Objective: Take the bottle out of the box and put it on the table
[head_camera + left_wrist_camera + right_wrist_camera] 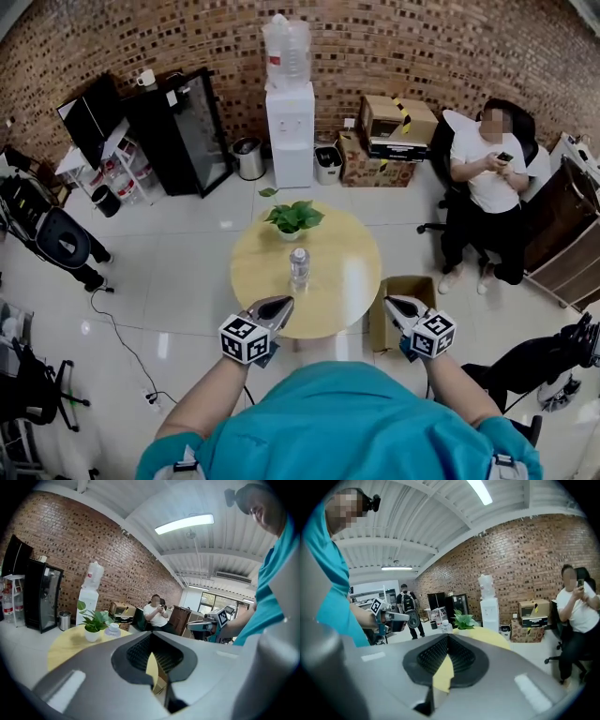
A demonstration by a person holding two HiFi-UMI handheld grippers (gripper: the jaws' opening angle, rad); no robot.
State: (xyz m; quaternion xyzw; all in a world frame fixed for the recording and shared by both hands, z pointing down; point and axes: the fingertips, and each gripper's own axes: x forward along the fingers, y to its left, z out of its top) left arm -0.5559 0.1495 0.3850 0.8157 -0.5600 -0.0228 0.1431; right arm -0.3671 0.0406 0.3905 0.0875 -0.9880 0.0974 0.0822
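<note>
Brick walls back a round table point(349, 272) where the bottle point(298, 267) stands upright near a potted plant point(293, 218) — the left gripper point(279, 302) and right gripper point(394, 302) hover at its near edge, jaws together, empty — box point(412, 284) on the floor.

Bottle point(299, 269) and plant point(293, 217) block the table point(349, 281) centre; rim lies free.
</note>
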